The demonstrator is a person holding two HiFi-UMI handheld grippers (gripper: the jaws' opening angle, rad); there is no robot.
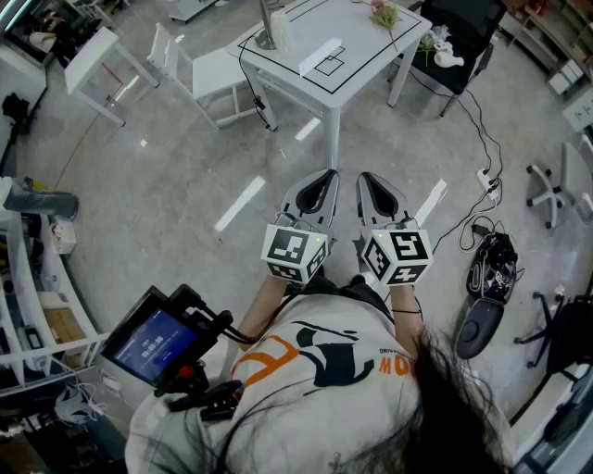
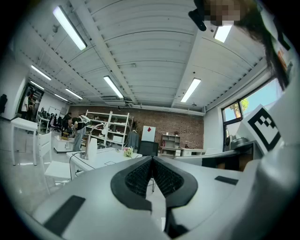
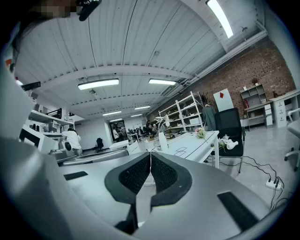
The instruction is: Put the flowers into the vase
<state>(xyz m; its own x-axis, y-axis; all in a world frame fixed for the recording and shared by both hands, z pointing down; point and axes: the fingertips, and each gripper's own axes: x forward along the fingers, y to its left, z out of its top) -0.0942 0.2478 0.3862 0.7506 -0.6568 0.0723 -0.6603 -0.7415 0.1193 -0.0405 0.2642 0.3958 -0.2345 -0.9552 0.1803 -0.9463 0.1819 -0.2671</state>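
A white table [image 1: 357, 56] with black outlines stands some way ahead of me. On it are a white vase [image 1: 281, 30] beside a metal stand, and a pink flower [image 1: 384, 12] at the far corner. More flowers [image 1: 435, 46] lie on a black chair beside the table. My left gripper [image 1: 326, 176] and right gripper [image 1: 364, 178] are held side by side above the floor, short of the table, both shut and empty. The left gripper view shows its shut jaws [image 2: 152, 158] with the vase [image 2: 92, 148] and flower [image 2: 128, 151] far off. The right gripper [image 3: 151, 153] faces the table [image 3: 187, 145].
A white chair [image 1: 204, 69] stands left of the table. Cables and a power strip [image 1: 486, 180] run over the floor at right, near a black bag [image 1: 491, 264] and chair bases [image 1: 547, 194]. Shelving [image 1: 37, 278] lines the left side.
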